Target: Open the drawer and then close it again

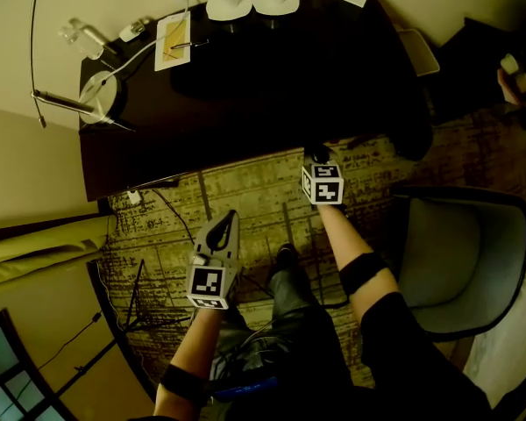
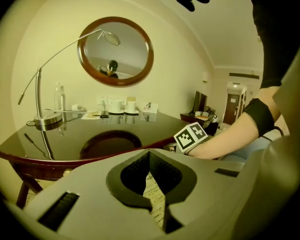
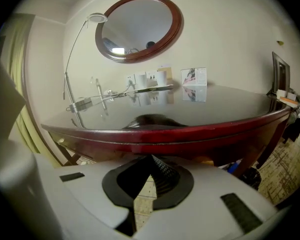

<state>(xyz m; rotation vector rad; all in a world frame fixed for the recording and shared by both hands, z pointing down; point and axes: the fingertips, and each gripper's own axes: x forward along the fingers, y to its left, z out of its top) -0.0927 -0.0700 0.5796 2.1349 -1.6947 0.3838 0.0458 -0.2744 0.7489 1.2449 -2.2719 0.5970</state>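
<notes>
1. Head view: a dark wooden desk (image 1: 272,103) fills the top of the frame. It bears a desk lamp (image 1: 96,95) at its left end and two white cups on saucers (image 1: 230,3) at its far edge. Patterned carpet (image 1: 254,200) lies below it, and a grey armchair (image 1: 460,261) stands to the right. The left gripper (image 1: 231,222) hangs over the carpet, well short of the desk. The right gripper (image 1: 316,154) has its tips just at the desk's front edge. The drawer cannot be made out from here; the front edge reads as one even line.

2. Left gripper view: the jaws are closed together and grip nothing; only a sliver of carpet shows through the gap behind the tips. Beyond them are the desk top, the lamp, and a round wood-framed mirror (image 2: 115,51) on the wall. The right gripper's marker cube shows at the right, near the desk's rim.

3. Right gripper view: these jaws also meet at the tips, with nothing between them. The reddish front rail (image 3: 165,145) of the desk stands close ahead, just above the tips. Whether they touch it cannot be told. No drawer seam or handle can be told apart on the rail.
</notes>
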